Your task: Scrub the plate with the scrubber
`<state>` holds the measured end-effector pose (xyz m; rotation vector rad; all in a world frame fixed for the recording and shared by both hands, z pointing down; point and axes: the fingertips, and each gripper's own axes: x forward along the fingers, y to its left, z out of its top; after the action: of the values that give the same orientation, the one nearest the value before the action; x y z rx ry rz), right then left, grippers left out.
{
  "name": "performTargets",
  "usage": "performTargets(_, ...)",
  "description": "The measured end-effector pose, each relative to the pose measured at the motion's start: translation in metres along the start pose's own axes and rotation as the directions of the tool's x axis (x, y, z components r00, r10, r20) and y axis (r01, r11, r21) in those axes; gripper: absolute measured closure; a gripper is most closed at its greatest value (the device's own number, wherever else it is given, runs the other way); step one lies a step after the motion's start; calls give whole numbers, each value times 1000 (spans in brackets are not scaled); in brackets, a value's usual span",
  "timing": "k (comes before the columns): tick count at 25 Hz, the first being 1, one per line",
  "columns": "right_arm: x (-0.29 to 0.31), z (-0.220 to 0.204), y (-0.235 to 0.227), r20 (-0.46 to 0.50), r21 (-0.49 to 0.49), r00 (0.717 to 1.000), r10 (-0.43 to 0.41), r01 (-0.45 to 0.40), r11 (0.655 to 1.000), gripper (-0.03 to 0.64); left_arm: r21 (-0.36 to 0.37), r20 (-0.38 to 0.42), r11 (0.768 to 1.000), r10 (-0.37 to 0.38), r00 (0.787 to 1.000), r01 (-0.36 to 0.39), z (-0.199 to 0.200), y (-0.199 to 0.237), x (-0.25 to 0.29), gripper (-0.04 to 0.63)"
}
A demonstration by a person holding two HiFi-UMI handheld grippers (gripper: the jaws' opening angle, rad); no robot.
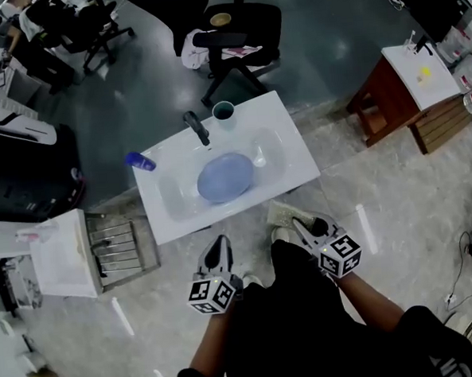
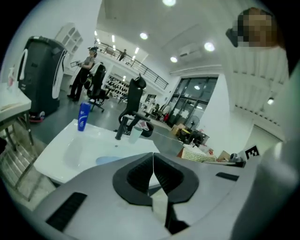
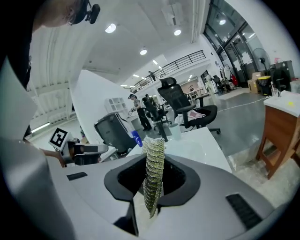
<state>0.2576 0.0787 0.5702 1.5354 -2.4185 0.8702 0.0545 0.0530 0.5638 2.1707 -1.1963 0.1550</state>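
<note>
Scrubber (image 3: 154,157): a flat pad of coarse, yellow-green woven mesh, clamped edge-on between the dark ribbed pads of the right gripper (image 3: 153,174), with its frayed top rising above the jaws and its lower corner hanging below them. Left gripper (image 2: 153,169): jaws pressed together, ribbed black pads meeting along a thin seam, nothing between them. Both grippers have smooth grey moulded bodies and each carries a cube with square black-and-white markers; in the head view they are held close to the person, short of the front edge of the tabletop (image 1: 294,163). That tabletop is a glossy white rectangular slab with a shallow oval basin moulded into it. Plate (image 1: 225,177): pale blue, smooth, rounded in outline, lying flat in the basin, well apart from both grippers. Dark curved faucet (image 1: 195,127) stands at the rear rim, with a pale teal cylindrical cup (image 1: 223,110) just beside it. Blue plastic bottle (image 1: 140,161) sits near the slab's left edge. Floor around the unit is mottled grey stone; a metal wire rack (image 1: 120,245) stands to the left.
</note>
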Motion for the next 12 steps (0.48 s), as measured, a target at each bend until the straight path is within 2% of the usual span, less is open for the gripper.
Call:
performTargets(2, -12, 0, 16, 4, -31, 1000, -21, 21, 999, 551, 48, 32, 998, -41, 999, 39, 9, -15, -12, 591)
performTargets(4, -21, -1, 36, 12, -58, 999, -31, 32, 998, 551, 62, 39, 997, -49, 998, 47, 10, -22, -30, 592)
performTargets(8, -43, -18, 92, 42, -75, 998, -46, 49, 996, 551, 51, 39, 997, -58, 998, 55, -17, -21, -85, 591)
performTargets(12, -64, -43, 159, 74, -104, 996, -58, 66, 992, 551, 105, 48, 992, -80, 996, 75, -39, -8, -144, 592)
